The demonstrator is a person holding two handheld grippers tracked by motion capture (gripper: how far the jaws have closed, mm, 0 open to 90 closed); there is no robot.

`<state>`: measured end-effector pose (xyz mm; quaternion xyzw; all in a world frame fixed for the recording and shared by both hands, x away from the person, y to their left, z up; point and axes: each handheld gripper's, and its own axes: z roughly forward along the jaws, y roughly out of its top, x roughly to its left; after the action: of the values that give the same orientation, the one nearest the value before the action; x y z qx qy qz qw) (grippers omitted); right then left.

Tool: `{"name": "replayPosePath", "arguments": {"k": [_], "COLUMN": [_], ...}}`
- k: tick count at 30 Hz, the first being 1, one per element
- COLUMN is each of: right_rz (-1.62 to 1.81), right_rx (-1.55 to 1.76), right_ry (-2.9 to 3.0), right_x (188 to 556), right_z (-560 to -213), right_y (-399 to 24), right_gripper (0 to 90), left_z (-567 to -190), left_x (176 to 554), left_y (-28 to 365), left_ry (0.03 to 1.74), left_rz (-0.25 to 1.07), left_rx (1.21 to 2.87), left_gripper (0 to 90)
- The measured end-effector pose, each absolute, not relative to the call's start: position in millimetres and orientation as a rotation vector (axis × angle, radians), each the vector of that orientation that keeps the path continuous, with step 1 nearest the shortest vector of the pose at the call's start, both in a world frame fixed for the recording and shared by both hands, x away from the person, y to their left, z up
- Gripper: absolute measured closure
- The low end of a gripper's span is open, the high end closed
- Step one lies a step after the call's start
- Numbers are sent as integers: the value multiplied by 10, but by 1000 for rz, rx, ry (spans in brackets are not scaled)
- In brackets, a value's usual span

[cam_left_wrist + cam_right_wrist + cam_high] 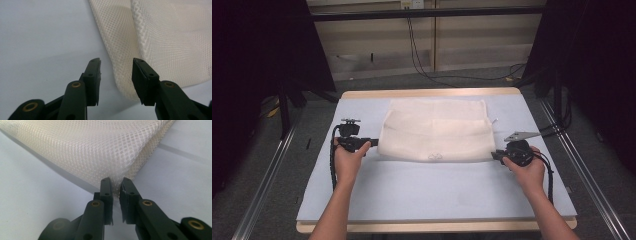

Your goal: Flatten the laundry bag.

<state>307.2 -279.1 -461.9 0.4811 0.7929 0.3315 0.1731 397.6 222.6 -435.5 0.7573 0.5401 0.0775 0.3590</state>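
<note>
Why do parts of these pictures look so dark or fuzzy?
High view: the table is evenly lit, while the black curtains at both sides and the floor fall into gloom. Left gripper view: the mesh cloth is sharp nearby but softens and brightens toward the upper right. Right gripper view: the weave is crisp near the right gripper, the bottom corners blur, and the cloth throws a soft shadow on the table.

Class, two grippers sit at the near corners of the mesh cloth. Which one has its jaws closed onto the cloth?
The right gripper: its jaws pinch the mesh cloth corner. The left gripper stands wide open, jaws either side of its corner.
</note>
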Motion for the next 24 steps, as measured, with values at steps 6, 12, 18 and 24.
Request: {"name": "replayPosePath", "arguments": {"k": [6,12,18,24], "right_rz": [951,951,951,960], "right_rx": [1372,1375,1375,1383], "right_ry": [2247,2249,2245,2243], "right_x": [3070,3086,3117,3107], "right_z": [-4640,-4624,-4615,-4637], "right_y": [-2803,-2801,-2791,-2798], "right_gripper": [808,809,813,813], "left_z": [-4310,-4252,-4179,-4206], "left_x": [3937,3903,3889,3917], "left_y": [2244,2338,2362,2223], "left_ry": [1400,1400,1380,1338], "left_rz": [206,203,196,153], "left_rx": [1985,2019,1996,2019], "left_gripper": [541,505,440,443]}}
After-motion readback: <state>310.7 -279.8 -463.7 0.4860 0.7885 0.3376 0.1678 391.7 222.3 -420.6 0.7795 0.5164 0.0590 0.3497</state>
